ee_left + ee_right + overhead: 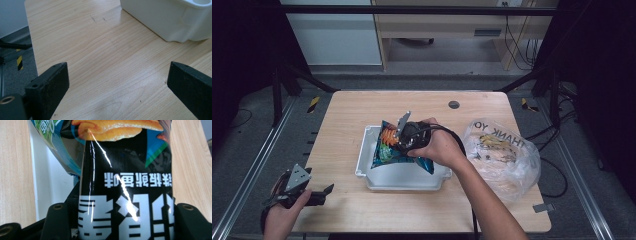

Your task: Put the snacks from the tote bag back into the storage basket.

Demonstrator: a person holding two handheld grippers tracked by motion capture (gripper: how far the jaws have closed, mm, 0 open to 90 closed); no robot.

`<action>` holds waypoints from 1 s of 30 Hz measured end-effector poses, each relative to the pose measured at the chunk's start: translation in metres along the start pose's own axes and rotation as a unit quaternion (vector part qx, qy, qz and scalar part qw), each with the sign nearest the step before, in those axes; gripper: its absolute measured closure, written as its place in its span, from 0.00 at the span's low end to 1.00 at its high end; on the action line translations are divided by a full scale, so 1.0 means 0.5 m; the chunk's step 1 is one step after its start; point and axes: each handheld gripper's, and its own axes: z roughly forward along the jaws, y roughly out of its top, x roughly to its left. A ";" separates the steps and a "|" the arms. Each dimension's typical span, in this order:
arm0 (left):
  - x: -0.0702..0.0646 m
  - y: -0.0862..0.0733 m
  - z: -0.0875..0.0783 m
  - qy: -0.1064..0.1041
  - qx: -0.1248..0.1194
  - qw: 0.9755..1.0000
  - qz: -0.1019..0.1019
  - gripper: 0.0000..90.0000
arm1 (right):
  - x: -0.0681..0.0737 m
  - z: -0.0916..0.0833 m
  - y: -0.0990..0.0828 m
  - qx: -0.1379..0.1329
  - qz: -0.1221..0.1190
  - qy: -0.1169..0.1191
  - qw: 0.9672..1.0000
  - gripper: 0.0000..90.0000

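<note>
At the near left corner of the wooden table (347, 107) I see my left gripper (323, 193), held in the person's left hand (284, 212), low and level over bare wood. In the left gripper view its two black jaws stand wide apart with nothing but table grain between them, so it is released and empty; the white tray's corner (172, 22) sits beyond, off to the far right of that view.

Moving right, the white tray (364, 160) rests at the middle of the table. Over it my right gripper (399, 142), in the person's right hand (439, 147), has a snack bag (384, 145). In the right gripper view the snack bag (125, 182) fills the gap between the two jaws, its black panel with white lettering pressed in from both sides, the jaws closed against it. The printed end of the bag extends away from the jaws over the tray's white floor. I cannot tell whether the bag touches the tray or hangs clear of it.

Farthest right, a clear plastic bag (504, 155) printed "THANK YOU" lies on the table just beside the tray.
</note>
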 end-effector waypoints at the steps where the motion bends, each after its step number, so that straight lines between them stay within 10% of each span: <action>1: 0.000 0.000 0.000 0.000 0.000 1.000 0.000 0.04 | 0.000 0.002 0.000 0.000 -0.001 0.000 1.000 0.46; 30: 0.004 0.000 -0.002 0.001 -0.004 1.000 -0.002 0.04 | 0.001 0.038 -0.005 0.015 0.002 0.014 1.000 0.46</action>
